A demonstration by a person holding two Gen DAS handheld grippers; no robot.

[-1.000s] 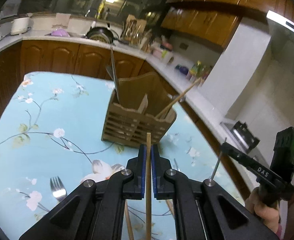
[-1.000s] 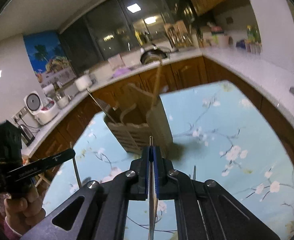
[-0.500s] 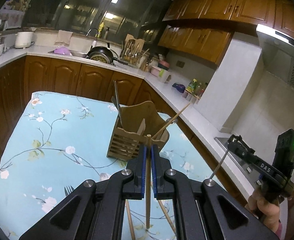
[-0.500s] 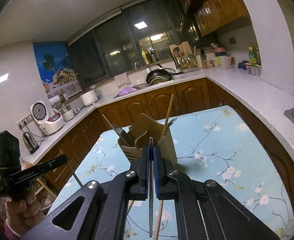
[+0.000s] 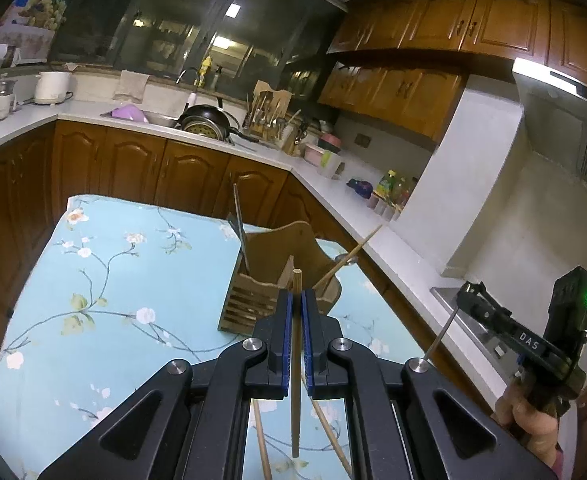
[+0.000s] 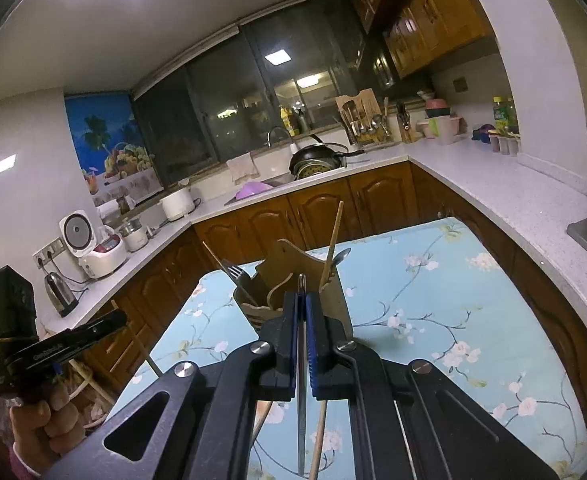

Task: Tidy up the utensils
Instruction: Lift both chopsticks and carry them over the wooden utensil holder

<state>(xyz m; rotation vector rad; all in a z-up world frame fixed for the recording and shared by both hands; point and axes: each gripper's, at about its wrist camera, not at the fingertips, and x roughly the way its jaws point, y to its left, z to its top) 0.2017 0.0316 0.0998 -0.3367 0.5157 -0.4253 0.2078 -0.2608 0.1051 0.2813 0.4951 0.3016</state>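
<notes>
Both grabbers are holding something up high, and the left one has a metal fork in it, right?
Not quite. The left gripper holds a wooden chopstick, not a fork; the left wrist view shows it. The right gripper does hold a thin metal utensil.

Floral table (image 5: 105,280), holder (image 5: 253,300), chopsticks (image 5: 261,440).

Left gripper (image 5: 296,300) jaws clamp a chopstick (image 5: 295,360) before the wooden holder (image 5: 253,300).
</notes>
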